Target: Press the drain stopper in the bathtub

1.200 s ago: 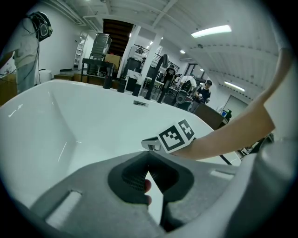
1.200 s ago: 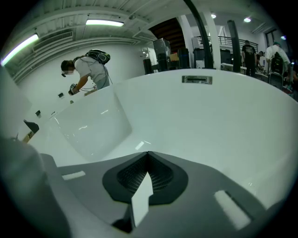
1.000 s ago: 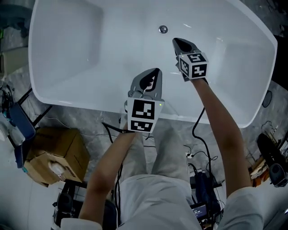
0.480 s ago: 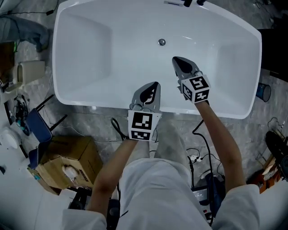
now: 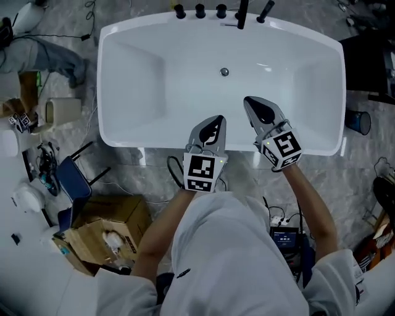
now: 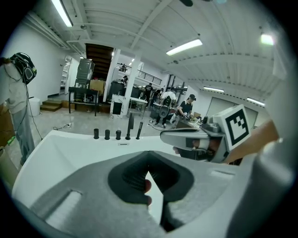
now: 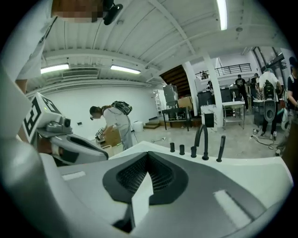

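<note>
In the head view a white bathtub (image 5: 136, 74) lies below me, with its small round metal drain stopper (image 5: 224, 72) on the floor near the far side. My left gripper (image 5: 216, 118) hangs shut over the tub's near rim. My right gripper (image 5: 250, 101) is shut too, a little farther in, and stands well short of the stopper, apart from it. Neither holds anything. In the left gripper view, the left gripper (image 6: 149, 157) points across the tub with the right gripper (image 6: 193, 137) beside it. In the right gripper view, the right gripper (image 7: 148, 157) shows its jaws together; the stopper is hidden in both gripper views.
Black faucet fittings (image 5: 221, 10) line the tub's far rim. A cardboard box (image 5: 102, 237) and a blue stand (image 5: 71, 180) sit on the floor at left, with cables near my feet. A dark bin (image 5: 358, 120) stands at right. A person (image 7: 114, 122) works in the background.
Both grippers have drawn back toward the tub's near rim; the right one has moved away from the stopper. The head view has pulled back, so the whole tub and faucet fittings show.
</note>
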A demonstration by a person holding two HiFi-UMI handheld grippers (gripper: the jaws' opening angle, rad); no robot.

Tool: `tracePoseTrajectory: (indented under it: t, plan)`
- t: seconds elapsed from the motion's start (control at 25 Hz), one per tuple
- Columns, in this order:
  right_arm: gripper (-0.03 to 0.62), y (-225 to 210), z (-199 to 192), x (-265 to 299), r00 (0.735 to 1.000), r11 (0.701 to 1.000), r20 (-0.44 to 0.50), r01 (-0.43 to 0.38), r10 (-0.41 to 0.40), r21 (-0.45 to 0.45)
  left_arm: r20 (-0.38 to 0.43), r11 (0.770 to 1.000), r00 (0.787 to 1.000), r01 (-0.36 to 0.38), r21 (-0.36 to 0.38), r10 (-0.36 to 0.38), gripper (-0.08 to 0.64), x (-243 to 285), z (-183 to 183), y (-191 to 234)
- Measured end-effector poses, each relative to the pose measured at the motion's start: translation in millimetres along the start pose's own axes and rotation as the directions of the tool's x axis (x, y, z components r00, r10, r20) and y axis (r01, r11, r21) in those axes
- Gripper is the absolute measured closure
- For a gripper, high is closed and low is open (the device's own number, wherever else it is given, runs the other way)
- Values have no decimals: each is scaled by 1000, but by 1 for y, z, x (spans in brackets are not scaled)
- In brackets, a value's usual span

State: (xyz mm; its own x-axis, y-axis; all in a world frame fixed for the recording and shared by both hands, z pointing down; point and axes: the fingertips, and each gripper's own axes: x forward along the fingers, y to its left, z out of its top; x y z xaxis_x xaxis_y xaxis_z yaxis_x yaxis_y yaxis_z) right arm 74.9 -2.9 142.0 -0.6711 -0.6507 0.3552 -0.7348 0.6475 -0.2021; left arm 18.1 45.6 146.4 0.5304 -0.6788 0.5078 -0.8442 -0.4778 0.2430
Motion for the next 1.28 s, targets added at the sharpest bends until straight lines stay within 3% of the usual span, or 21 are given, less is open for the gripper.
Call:
tracePoseTrajectory:
  t: [0.44, 0.64, 0.84, 1.08, 1.28]
  plan:
    - [598, 59, 106, -91, 994, 998, 95, -40, 44, -46, 99, 988, 993, 55, 143, -70, 558, -79, 83, -49]
    - [598, 71, 129, -110, 994, 994, 104, -34, 23, 103, 100, 988, 993, 51, 149, -67, 558, -106, 107, -57]
    - [598, 95, 150, -130, 986, 986, 169, -14, -14, 165, 137, 991, 986, 82, 105, -96, 558, -135, 123, -64]
    - [598, 132, 147, -141, 971, 996, 227, 62, -76, 68, 160, 991, 983, 78, 106, -95, 558, -151, 120, -75]
    - [598, 147, 145, -144, 970, 998, 233, 64, -66, 16, 148, 995, 986, 60, 84, -72, 558, -149, 110, -75]
